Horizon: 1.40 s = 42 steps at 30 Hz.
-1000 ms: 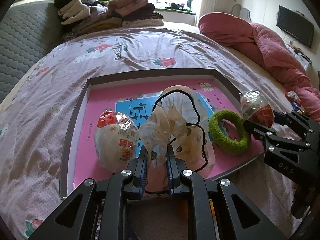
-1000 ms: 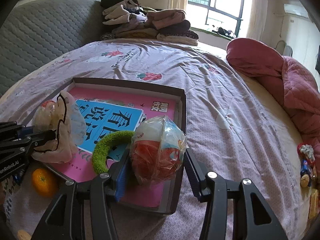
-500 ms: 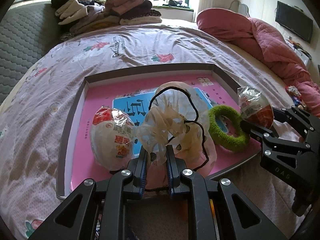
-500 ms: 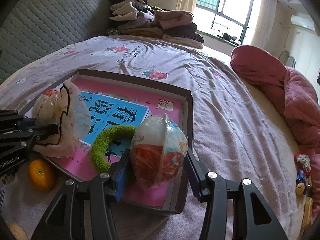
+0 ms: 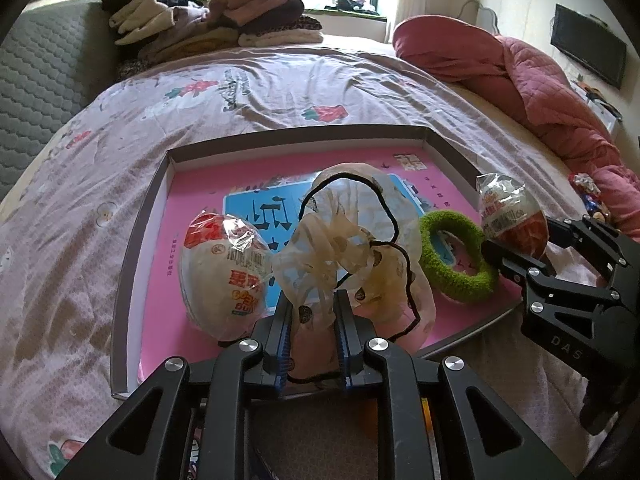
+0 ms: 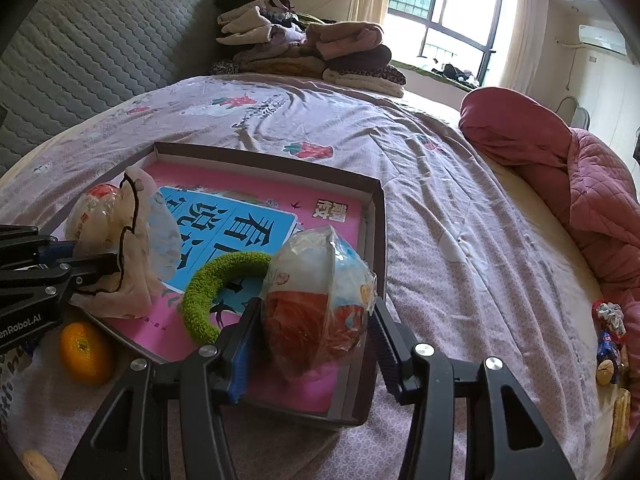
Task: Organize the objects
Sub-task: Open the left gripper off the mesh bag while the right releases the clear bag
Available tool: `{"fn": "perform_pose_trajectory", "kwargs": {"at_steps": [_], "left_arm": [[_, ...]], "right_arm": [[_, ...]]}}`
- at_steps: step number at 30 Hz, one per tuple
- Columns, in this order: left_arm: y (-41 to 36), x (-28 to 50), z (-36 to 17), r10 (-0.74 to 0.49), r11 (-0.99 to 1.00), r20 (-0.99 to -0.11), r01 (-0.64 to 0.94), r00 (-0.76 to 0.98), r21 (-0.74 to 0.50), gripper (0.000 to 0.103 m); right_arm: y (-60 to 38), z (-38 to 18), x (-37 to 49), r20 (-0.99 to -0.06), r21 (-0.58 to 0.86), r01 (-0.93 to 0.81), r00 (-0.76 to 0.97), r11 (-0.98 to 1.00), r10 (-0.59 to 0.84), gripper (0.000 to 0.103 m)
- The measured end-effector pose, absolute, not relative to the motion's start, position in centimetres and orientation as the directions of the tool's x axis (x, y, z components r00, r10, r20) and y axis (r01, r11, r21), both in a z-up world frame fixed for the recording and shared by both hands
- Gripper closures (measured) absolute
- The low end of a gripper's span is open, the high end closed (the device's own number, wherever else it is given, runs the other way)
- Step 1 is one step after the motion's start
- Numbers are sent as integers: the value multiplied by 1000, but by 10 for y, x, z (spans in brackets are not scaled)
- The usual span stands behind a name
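Observation:
A shallow box lid with a pink printed floor [image 5: 168,280] [image 6: 376,216] lies on the bed. My left gripper [image 5: 312,320] is shut on a beige frilly cloth with black trim [image 5: 360,240] [image 6: 140,240], held over the lid's near part. My right gripper [image 6: 312,328] [image 5: 520,244] is shut on a plastic-wrapped red and white egg-shaped toy [image 6: 320,304] [image 5: 508,212], above the lid's near right corner. A second wrapped white and red egg toy [image 5: 224,272] [image 6: 92,208] and a green fuzzy ring [image 5: 456,260] [image 6: 216,288] lie in the lid.
An orange [image 6: 84,348] lies on the bedsheet just outside the lid's near edge. Folded clothes [image 5: 208,20] are stacked at the bed's far end. A pink quilt [image 5: 540,80] is bunched along the right. Small items [image 6: 608,336] lie at the bed's right edge.
Both grippers have lifted slightly and drawn back a little with their loads; the lid now sits lower in both views. Both grips are unchanged.

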<state>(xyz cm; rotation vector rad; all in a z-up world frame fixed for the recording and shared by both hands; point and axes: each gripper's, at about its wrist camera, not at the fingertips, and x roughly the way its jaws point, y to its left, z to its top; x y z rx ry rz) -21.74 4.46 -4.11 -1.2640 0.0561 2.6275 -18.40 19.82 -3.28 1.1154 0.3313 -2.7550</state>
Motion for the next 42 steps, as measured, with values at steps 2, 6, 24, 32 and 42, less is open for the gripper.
{"fn": "perform_pose_trajectory", "kwargs": {"at_steps": [2,6,24,32,42], "left_arm": [[44,-217,-41,188,-974,-775,-218,-603,-66,83],[43,-217,-39,194,-973,-772,-220,-606,-72,83],[43,-216,-34,221,-969,-754,-225,-618,-100,61],[41,-216,-31,231,-969,-745,-221,-626,-115,58],[39,-217,-29,226,-971,-744,-207,-629,-120,53]], "right_arm": [[199,-32,-185,-700,-151,223,-712,-963,-55,51],[198,-31,-185,-698,-160,223,-714,-961,-50,51],[204,-29,-186,-706,-165,206,-707,-965,-30,50],[210,-29,-187,-715,-134,192,-698,-972,-40,50],[211,-28,-187,-721,-114,191,-691,-975,-51,49]]}}
